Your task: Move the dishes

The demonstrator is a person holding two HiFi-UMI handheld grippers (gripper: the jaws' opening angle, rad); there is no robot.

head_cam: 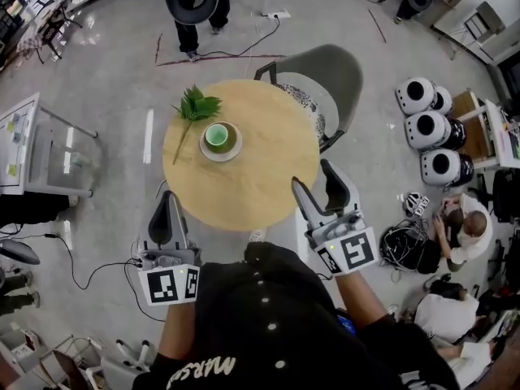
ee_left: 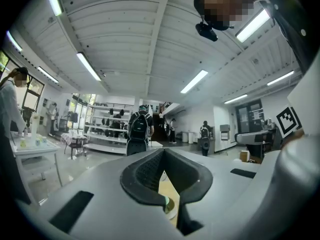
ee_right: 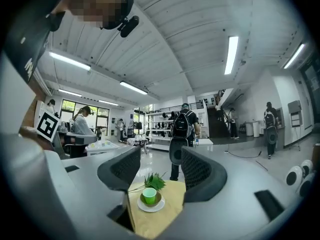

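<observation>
Left tool (head_cam: 170,198) closed, right tool (head_cam: 311,175) agape; cup (head_cam: 216,136) seemingly on saucer (head_cam: 220,157)

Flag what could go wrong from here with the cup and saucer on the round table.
1. The green cup sits stacked on the saucer; a tilted lift could tip or slide it.
2. The leafy sprig lies right beside the saucer, so a tool could pinch or drag it.
3. The left tool is shut, the right tool open; arriving closed, the left might shove the saucer.
</observation>
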